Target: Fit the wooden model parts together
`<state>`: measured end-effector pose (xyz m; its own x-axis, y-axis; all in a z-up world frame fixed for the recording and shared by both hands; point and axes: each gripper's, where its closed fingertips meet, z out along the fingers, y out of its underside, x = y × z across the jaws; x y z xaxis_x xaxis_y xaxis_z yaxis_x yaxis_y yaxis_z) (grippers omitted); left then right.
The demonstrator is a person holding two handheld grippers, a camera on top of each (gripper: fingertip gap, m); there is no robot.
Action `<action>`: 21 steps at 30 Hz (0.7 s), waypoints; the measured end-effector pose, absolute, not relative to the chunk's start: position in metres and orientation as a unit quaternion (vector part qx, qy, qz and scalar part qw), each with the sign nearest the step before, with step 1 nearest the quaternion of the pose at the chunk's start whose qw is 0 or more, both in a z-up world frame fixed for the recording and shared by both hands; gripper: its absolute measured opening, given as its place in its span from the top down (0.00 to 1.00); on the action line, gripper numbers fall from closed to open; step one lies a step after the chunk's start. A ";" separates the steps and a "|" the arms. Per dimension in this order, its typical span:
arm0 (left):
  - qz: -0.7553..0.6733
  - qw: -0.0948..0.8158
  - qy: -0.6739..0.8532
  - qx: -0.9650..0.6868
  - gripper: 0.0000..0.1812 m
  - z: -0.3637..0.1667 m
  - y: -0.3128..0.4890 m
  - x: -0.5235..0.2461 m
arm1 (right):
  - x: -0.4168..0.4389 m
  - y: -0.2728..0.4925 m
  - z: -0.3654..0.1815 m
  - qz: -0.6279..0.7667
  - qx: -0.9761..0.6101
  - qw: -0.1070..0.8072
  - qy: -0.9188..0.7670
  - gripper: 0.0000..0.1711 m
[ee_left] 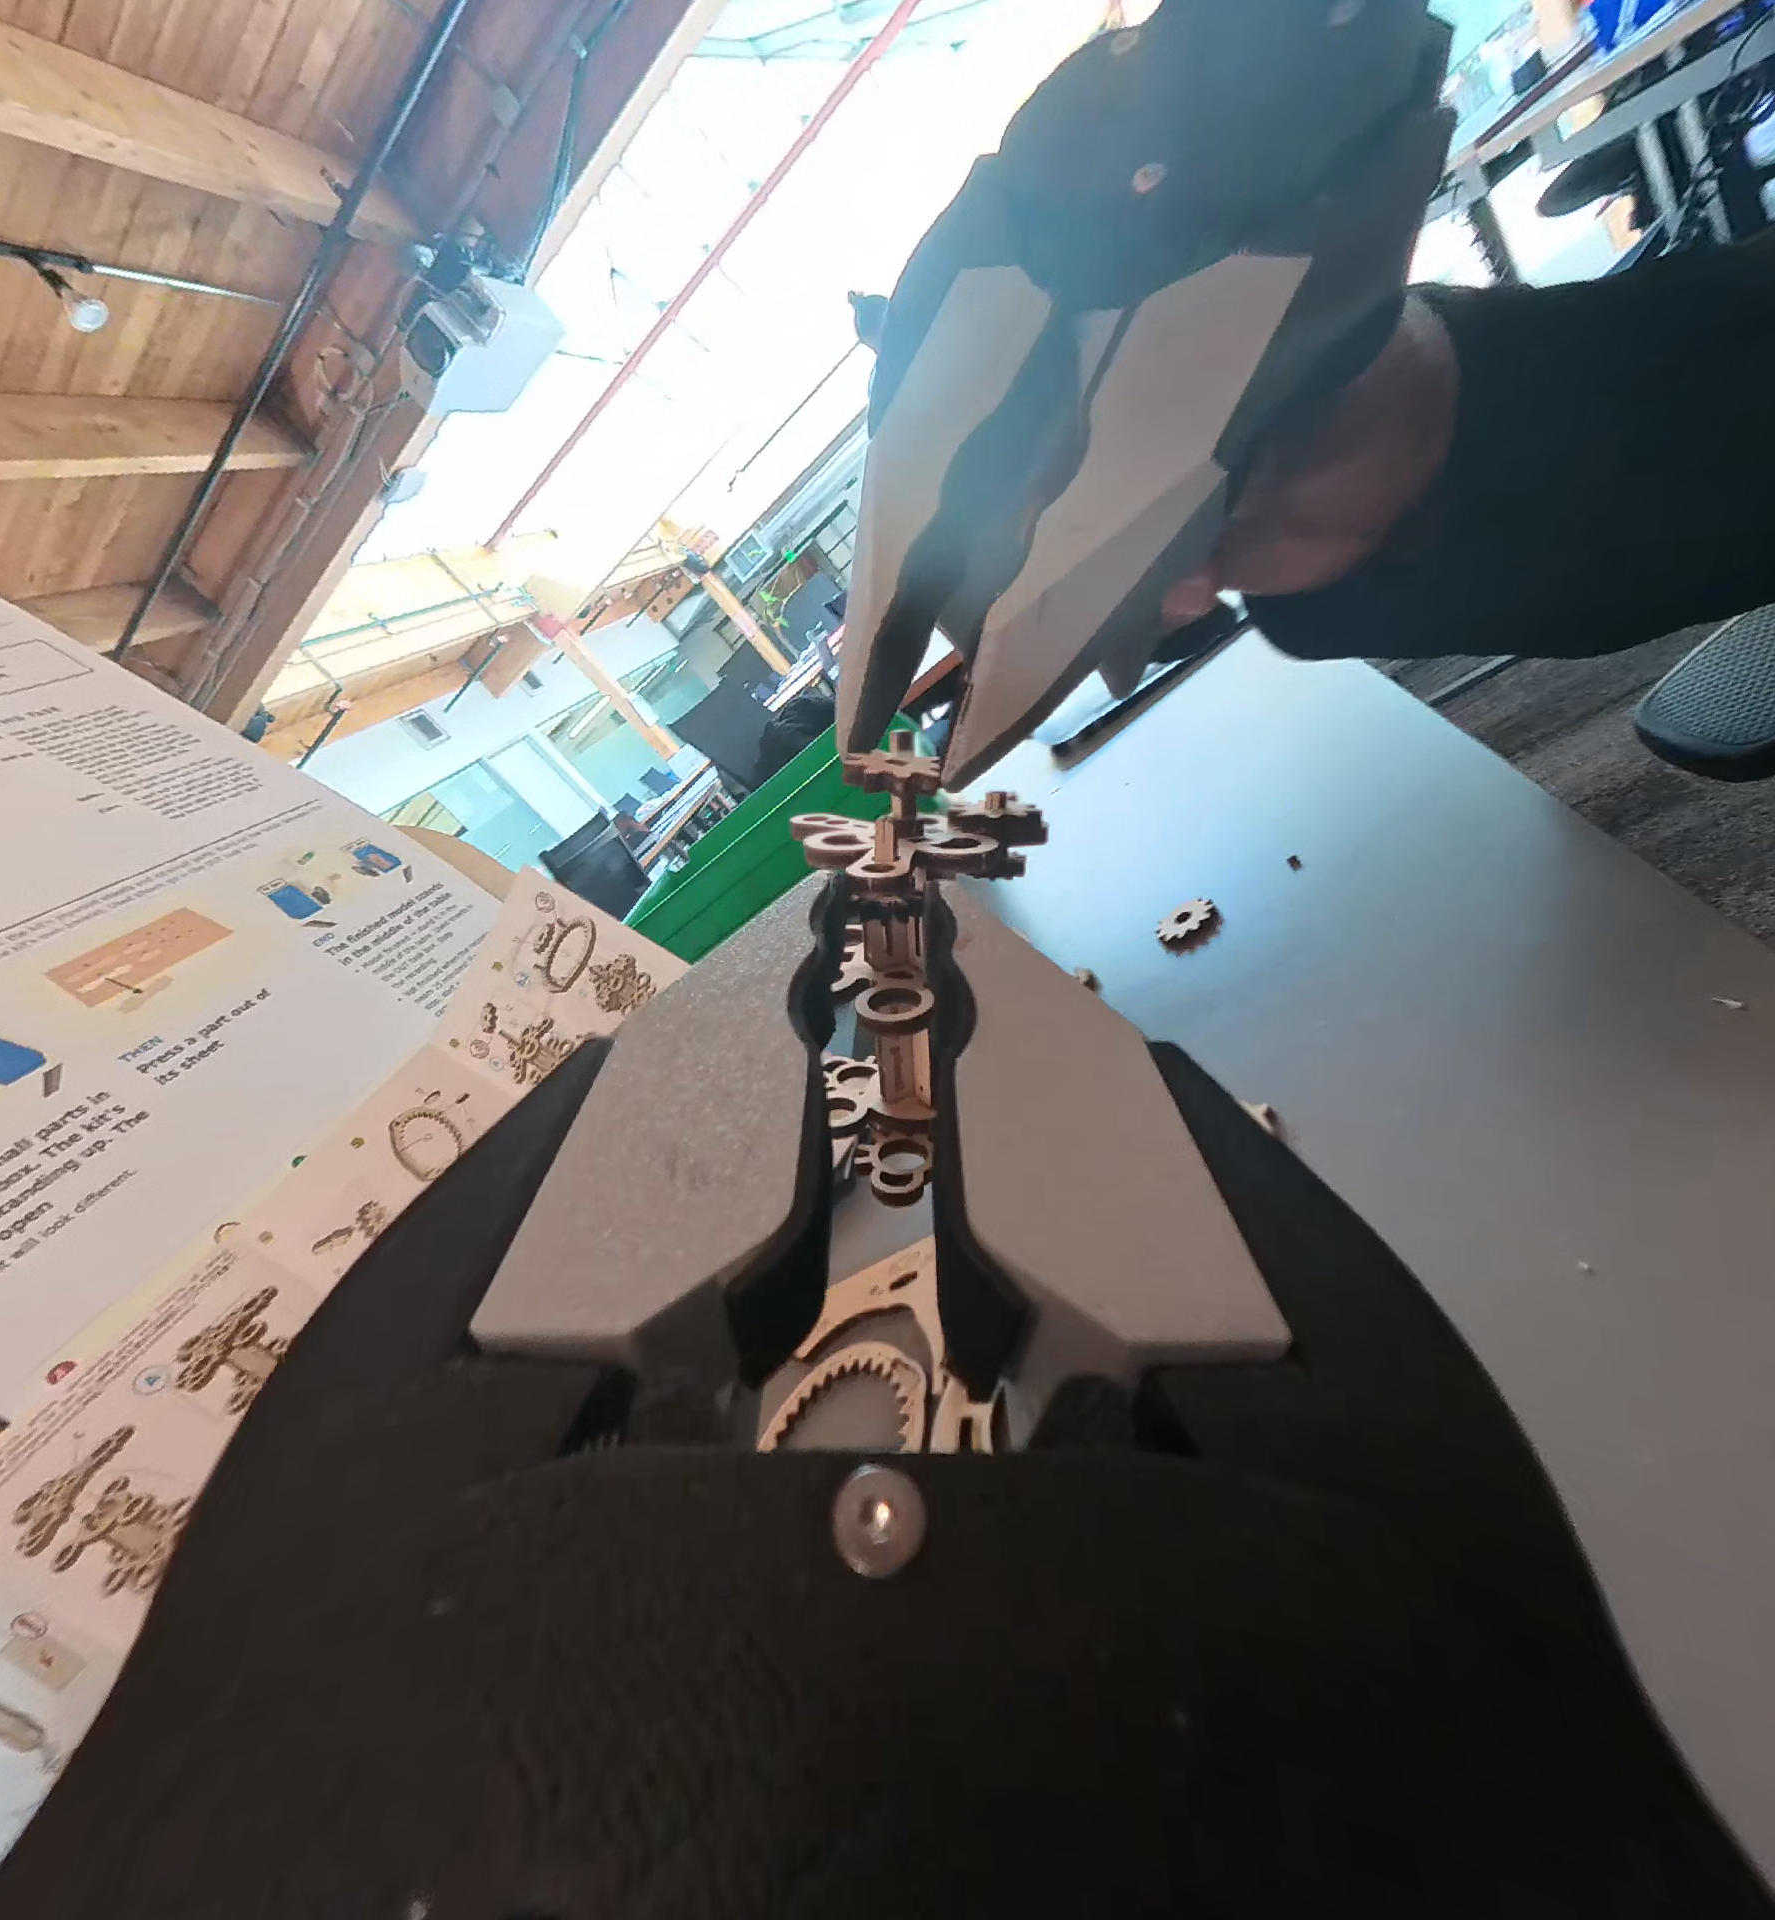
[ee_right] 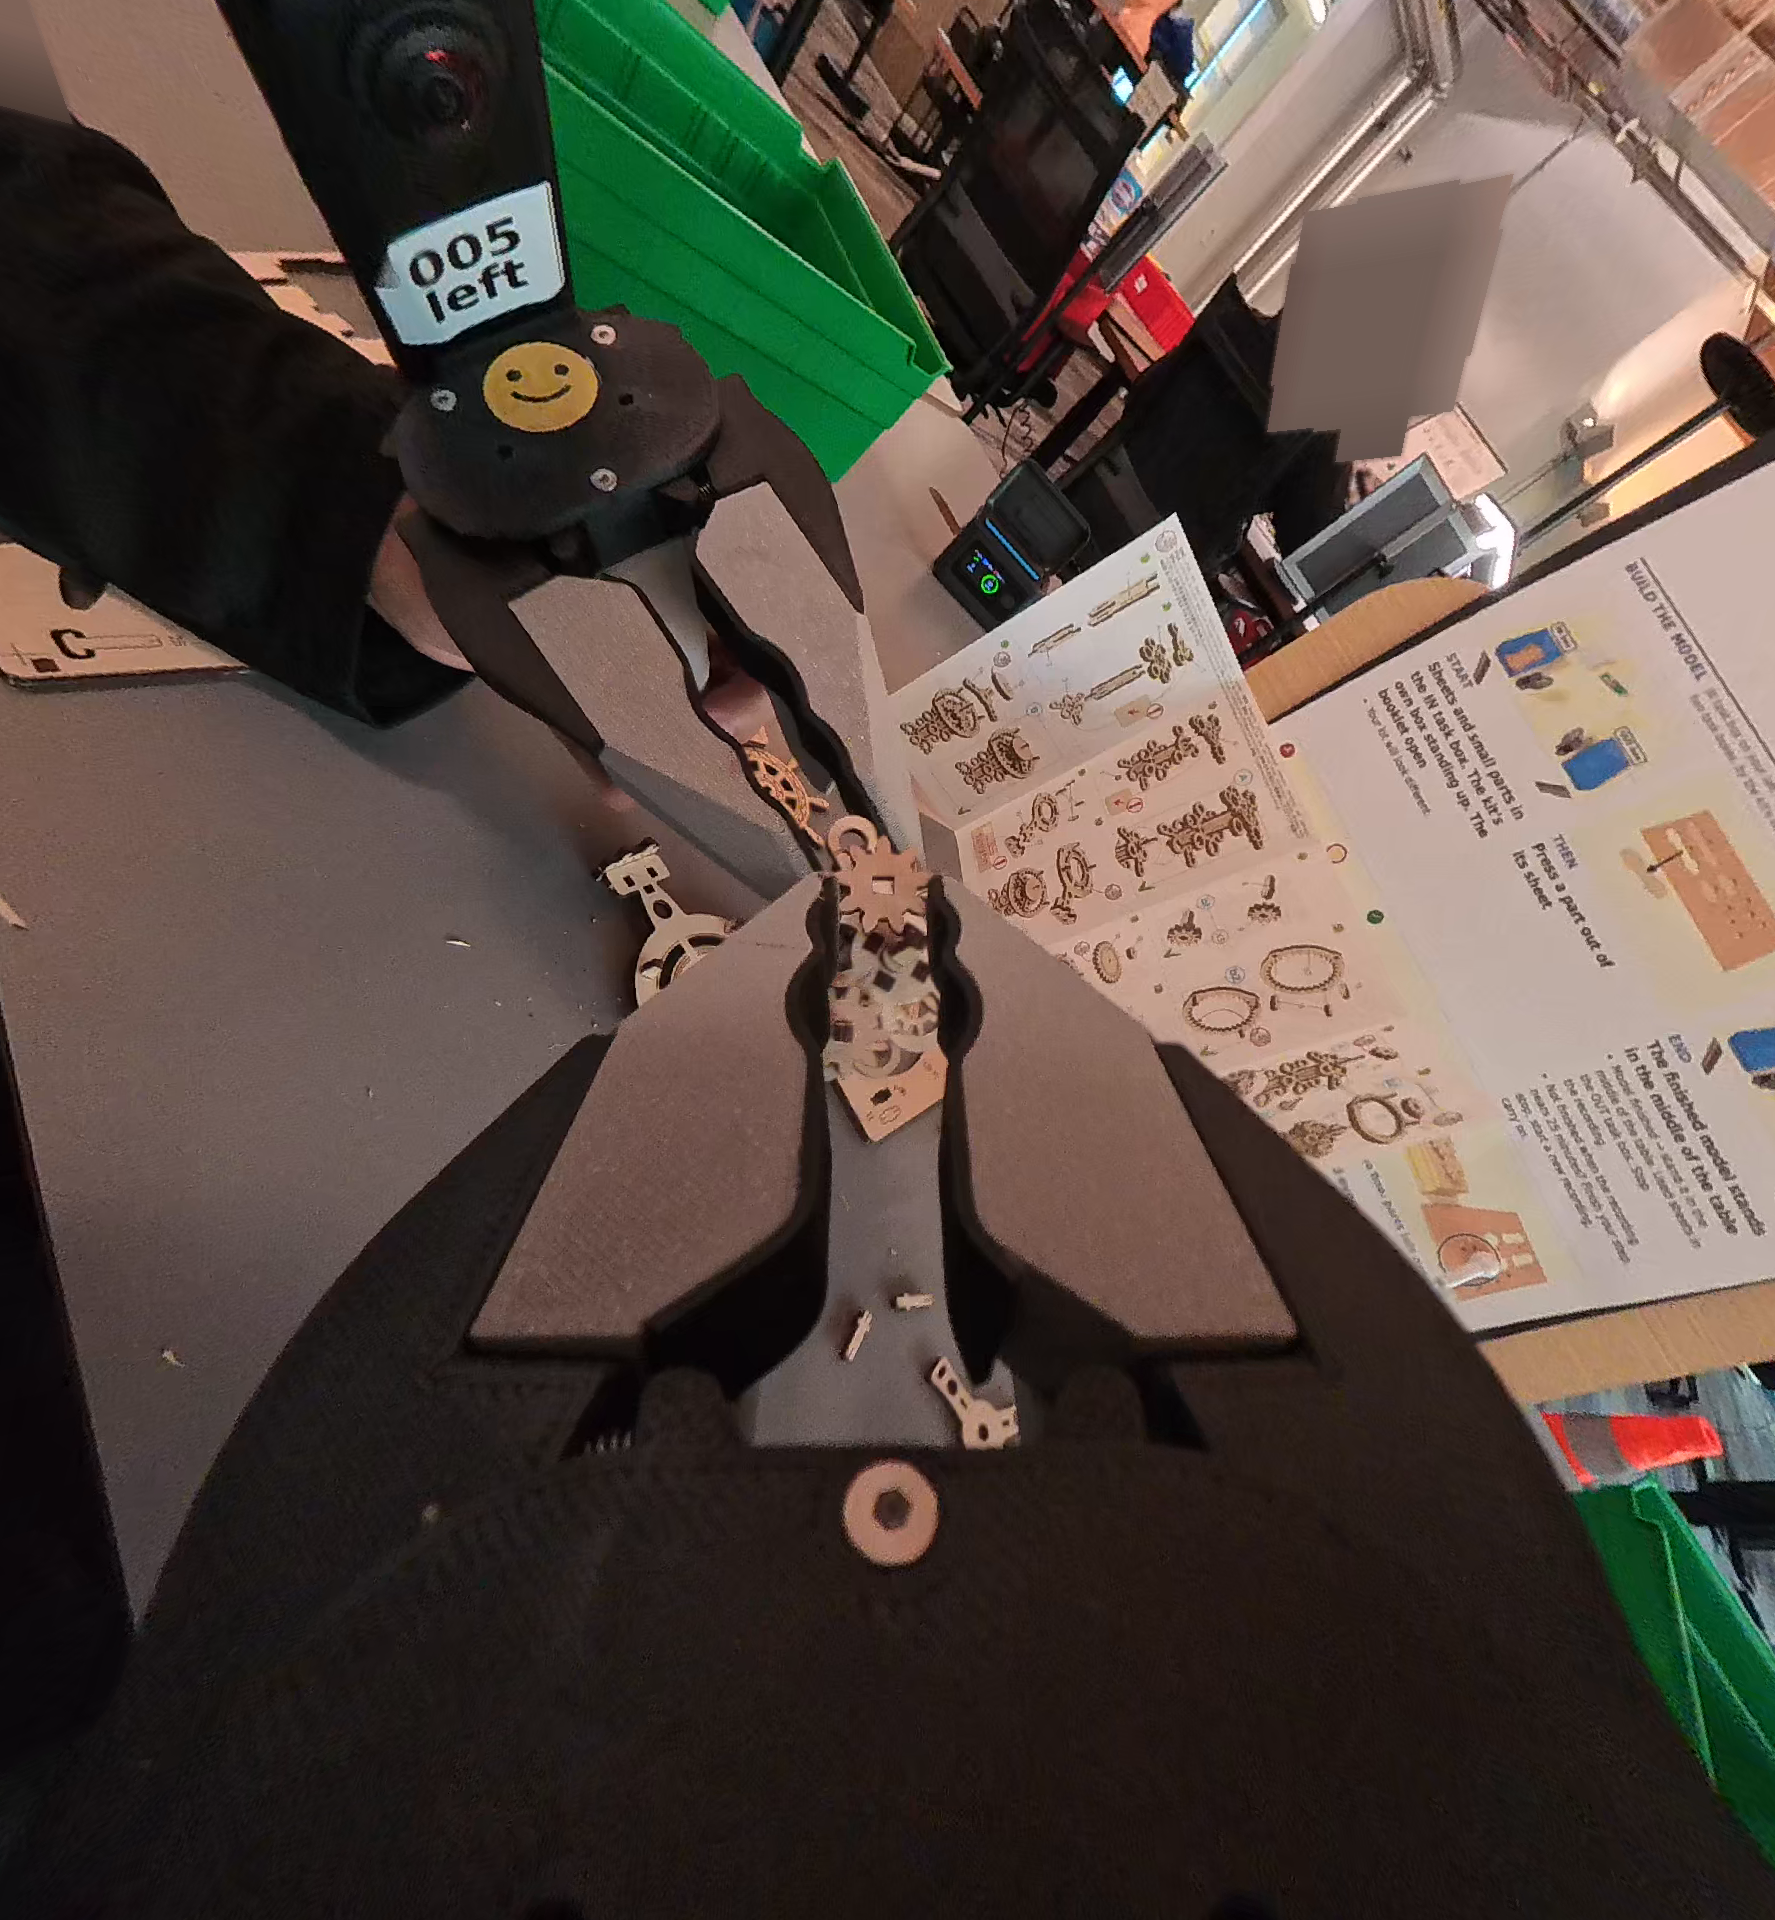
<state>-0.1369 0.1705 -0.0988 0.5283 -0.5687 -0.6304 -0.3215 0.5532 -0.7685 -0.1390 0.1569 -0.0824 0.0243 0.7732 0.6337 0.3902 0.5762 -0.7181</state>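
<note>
My left gripper (ee_left: 878,899) is shut on a wooden model assembly (ee_left: 898,1060), an axle with several flower-shaped discs that stands out past its fingertips. My right gripper (ee_left: 898,764) comes down from the upper right, shut on a small wooden gear (ee_left: 888,771) that sits over the axle's top end. In the right wrist view, my right gripper (ee_right: 878,883) pinches the gear (ee_right: 878,878) at its tips. The assembly (ee_right: 878,1008) shows through the gap behind it. The left gripper (ee_right: 831,842) reaches in from the upper left, and a wheel-shaped wooden part (ee_right: 784,779) shows between its fingers.
On the grey table (ee_left: 1382,1039) lie a loose gear (ee_left: 1187,923), a round stemmed part (ee_right: 670,935), small pieces (ee_right: 971,1403) and a wooden sheet (ee_right: 83,634). An instruction booklet (ee_right: 1101,810) and a printed sheet (ee_right: 1641,883) lie on one side. Green bins (ee_right: 737,239) stand behind.
</note>
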 end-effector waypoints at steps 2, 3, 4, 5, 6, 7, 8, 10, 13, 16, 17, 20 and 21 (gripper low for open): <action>-0.075 0.739 0.477 -0.470 0.94 -0.100 0.173 -0.138 | -0.137 0.157 -0.084 0.165 -0.439 0.572 -0.673 0.93; -0.072 0.737 0.475 -0.475 0.94 -0.101 0.175 -0.140 | -0.133 0.158 -0.086 0.167 -0.448 0.570 -0.668 0.93; -0.067 0.735 0.473 -0.481 0.94 -0.102 0.177 -0.141 | -0.128 0.158 -0.090 0.173 -0.463 0.562 -0.663 0.93; -0.063 0.733 0.469 -0.488 0.94 -0.103 0.180 -0.144 | -0.121 0.161 -0.097 0.179 -0.486 0.548 -0.657 0.93; -0.061 0.731 0.463 -0.497 0.94 -0.104 0.183 -0.146 | -0.112 0.164 -0.106 0.184 -0.512 0.531 -0.650 0.93; -0.062 0.730 0.458 -0.504 0.94 -0.105 0.186 -0.148 | -0.103 0.169 -0.115 0.186 -0.537 0.516 -0.641 0.92; -0.061 0.730 0.452 -0.509 0.94 -0.106 0.188 -0.150 | -0.093 0.174 -0.126 0.186 -0.565 0.496 -0.633 0.92; -0.062 0.728 0.446 -0.517 0.94 -0.107 0.190 -0.151 | -0.072 0.187 -0.158 0.179 -0.640 0.430 -0.611 0.93; -0.062 0.726 0.447 -0.519 0.94 -0.108 0.191 -0.149 | -0.048 0.192 -0.210 0.182 -0.744 0.312 -0.562 0.93; -0.062 0.728 0.446 -0.517 0.94 -0.106 0.190 -0.149 | -0.044 0.192 -0.224 0.201 -0.774 0.296 -0.522 0.93; -0.061 0.729 0.445 -0.517 0.94 -0.106 0.190 -0.149 | -0.042 0.190 -0.225 0.200 -0.779 0.290 -0.518 0.92; -0.065 0.729 0.441 -0.520 0.94 -0.106 0.191 -0.151 | -0.039 0.178 -0.225 0.191 -0.770 0.280 -0.541 0.82; -0.069 0.729 0.440 -0.520 0.94 -0.106 0.190 -0.151 | -0.040 0.171 -0.226 0.192 -0.761 0.275 -0.555 0.82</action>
